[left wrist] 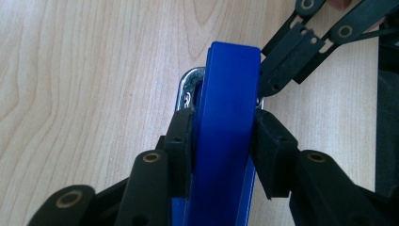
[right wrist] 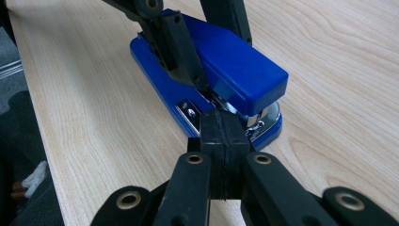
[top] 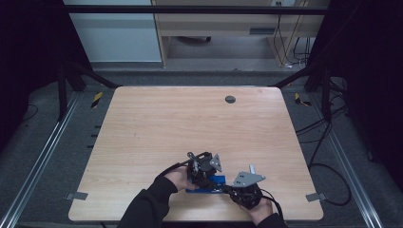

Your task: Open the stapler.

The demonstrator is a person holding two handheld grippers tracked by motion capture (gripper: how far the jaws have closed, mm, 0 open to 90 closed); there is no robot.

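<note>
A blue stapler [top: 217,181] [left wrist: 230,70] [right wrist: 235,66] lies flat on the wooden table [top: 190,118] near its front edge. My left gripper [top: 204,181] [left wrist: 226,136] reaches down over it, one pad against each side of the blue top arm, shut on it. My right gripper [top: 225,188] [right wrist: 223,136] is shut with nothing between its pads. Its tips rest at the stapler's front end, by the shiny metal plate [right wrist: 190,112]. In the left gripper view the right gripper [left wrist: 262,94] comes in from the upper right to that same end.
A round grey grommet [top: 230,99] sits in the tabletop at the far middle. Black cables [top: 328,166] trail over the floor to the right of the table. Metal rails [top: 43,156] run along both sides.
</note>
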